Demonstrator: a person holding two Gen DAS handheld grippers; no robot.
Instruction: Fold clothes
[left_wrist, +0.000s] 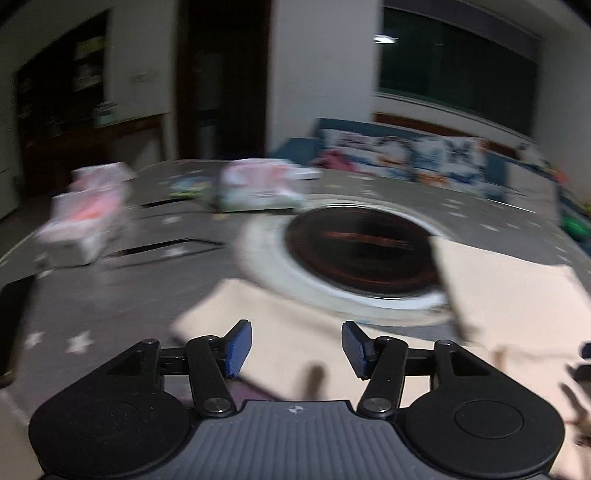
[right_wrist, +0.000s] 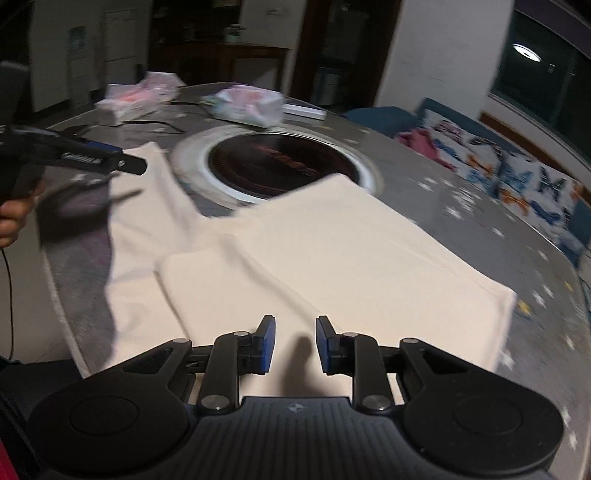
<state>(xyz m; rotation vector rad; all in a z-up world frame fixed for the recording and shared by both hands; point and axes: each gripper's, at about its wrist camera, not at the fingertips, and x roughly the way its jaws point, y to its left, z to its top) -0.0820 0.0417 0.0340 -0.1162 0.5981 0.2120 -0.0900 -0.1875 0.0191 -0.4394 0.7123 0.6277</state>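
Observation:
A cream garment (right_wrist: 332, 236) lies spread on the round grey table (right_wrist: 461, 192), with one part folded over near the front. It also shows in the left wrist view (left_wrist: 280, 332). My right gripper (right_wrist: 294, 345) is open and empty, just above the garment's near edge. My left gripper (left_wrist: 296, 349) is open and empty over the garment's left part. It also shows from the side in the right wrist view (right_wrist: 122, 162), above the garment's far left corner.
A round black cooktop with a white ring (right_wrist: 280, 166) sits in the table's middle, partly under the garment. Several tissue packs (right_wrist: 247, 103) lie at the far side. A patterned sofa (right_wrist: 517, 173) stands behind on the right.

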